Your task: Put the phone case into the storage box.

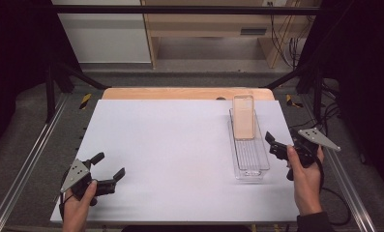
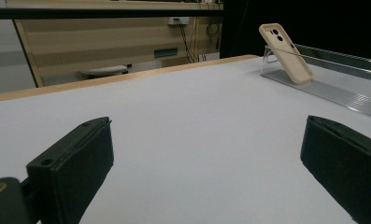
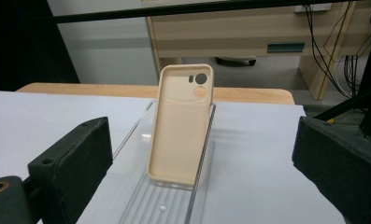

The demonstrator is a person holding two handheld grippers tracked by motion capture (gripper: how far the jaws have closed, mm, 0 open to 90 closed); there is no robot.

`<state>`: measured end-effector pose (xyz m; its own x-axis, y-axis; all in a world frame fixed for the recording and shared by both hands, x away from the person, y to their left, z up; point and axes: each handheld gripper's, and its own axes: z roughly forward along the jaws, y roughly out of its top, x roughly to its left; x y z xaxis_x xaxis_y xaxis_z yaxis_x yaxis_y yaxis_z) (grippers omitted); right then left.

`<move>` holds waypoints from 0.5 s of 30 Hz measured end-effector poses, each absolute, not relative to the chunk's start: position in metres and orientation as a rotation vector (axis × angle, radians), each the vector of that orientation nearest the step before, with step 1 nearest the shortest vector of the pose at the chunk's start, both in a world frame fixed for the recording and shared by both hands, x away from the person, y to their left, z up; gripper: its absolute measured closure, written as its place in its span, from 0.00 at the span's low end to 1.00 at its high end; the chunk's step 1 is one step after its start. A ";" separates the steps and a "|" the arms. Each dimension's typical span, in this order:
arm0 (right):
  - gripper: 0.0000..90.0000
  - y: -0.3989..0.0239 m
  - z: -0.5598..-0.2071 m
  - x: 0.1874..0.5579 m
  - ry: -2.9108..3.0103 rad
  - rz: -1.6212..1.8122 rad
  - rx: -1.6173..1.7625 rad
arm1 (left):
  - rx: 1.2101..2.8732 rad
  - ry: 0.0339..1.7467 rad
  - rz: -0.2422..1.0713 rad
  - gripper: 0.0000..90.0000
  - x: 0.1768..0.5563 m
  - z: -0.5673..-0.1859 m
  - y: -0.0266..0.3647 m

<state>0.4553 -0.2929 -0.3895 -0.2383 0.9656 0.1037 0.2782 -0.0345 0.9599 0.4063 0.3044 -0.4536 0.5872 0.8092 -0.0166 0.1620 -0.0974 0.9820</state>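
Observation:
A beige phone case (image 1: 243, 117) leans tilted against the far end of a long clear plastic tray (image 1: 250, 162) on the right of the white board (image 1: 170, 154). In the right gripper view the phone case (image 3: 181, 128) stands ahead between the wide-apart jaws, its hollow inner side facing me, in the clear tray (image 3: 155, 203). My right gripper (image 1: 278, 146) is open, just right of the tray. My left gripper (image 1: 107, 167) is open near the board's front left corner, with nothing between its jaws. In the left gripper view the phone case (image 2: 286, 52) shows far off.
The white board (image 2: 183, 121) lies on a wooden table (image 1: 180, 93). Metal rails (image 1: 30, 150) run along both sides. A wooden desk with hanging cables (image 1: 286, 43) stands behind the table.

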 end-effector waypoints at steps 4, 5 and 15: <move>0.05 -0.295 -0.395 0.447 1.568 1.320 1.320 | 1.597 0.833 0.664 0.02 0.406 -0.454 0.305; 0.05 -0.296 -0.397 0.446 1.564 1.327 1.319 | 1.598 0.833 0.664 0.02 0.406 -0.454 0.305; 0.04 -0.297 -0.409 0.427 1.545 1.340 1.231 | 1.585 0.828 0.669 0.02 0.405 -0.453 0.305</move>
<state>0.4273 -0.2971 -0.4089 -0.2691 0.9614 0.0574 0.1929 -0.0046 0.9812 0.4054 0.3049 -0.4534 0.5861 0.8099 -0.0216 0.1491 -0.0816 0.9854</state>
